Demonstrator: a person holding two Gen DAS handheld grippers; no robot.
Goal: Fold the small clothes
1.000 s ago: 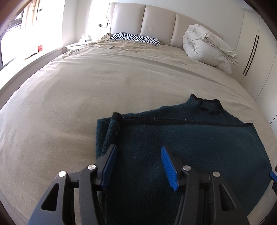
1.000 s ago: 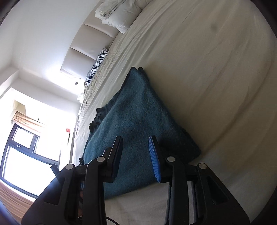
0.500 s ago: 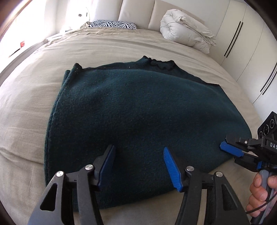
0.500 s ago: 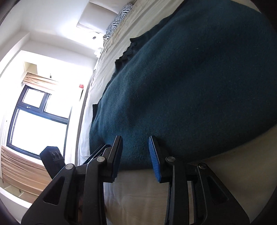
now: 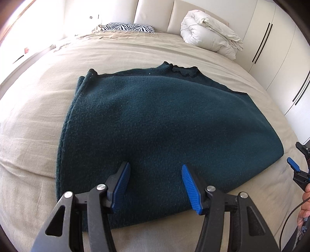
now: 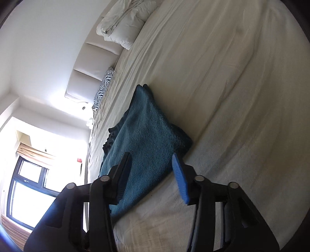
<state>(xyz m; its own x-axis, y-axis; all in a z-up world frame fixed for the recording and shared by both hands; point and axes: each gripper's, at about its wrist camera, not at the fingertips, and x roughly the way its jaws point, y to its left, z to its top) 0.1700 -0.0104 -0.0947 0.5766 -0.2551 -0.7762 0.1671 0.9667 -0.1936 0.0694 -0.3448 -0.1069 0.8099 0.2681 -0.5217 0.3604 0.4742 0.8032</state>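
A dark teal knitted sweater [image 5: 164, 126] lies folded flat on the beige bed [image 5: 34, 120], its collar at the far edge. My left gripper [image 5: 155, 184] hovers open over the sweater's near edge, with nothing pressed between its blue pads. In the right wrist view the sweater [image 6: 147, 139] runs away from the camera, and my right gripper [image 6: 151, 174] sits just off its near corner. Its jaws are opening and the pads press on nothing. The right gripper [image 5: 296, 155] also shows at the right edge of the left wrist view, beside the sweater's right corner, held by a hand [image 5: 305, 211].
A rolled white duvet [image 5: 211, 38] and a zebra-print pillow [image 5: 128, 27] lie against the padded headboard [image 5: 155, 15]. White wardrobe doors [image 5: 281, 58] stand along the right side of the bed. A bright window [image 6: 29, 184] is on the far side.
My left gripper moved from the sweater's left edge to the middle of its near edge. My right gripper drew back off the sweater's right corner and its jaws spread wider.
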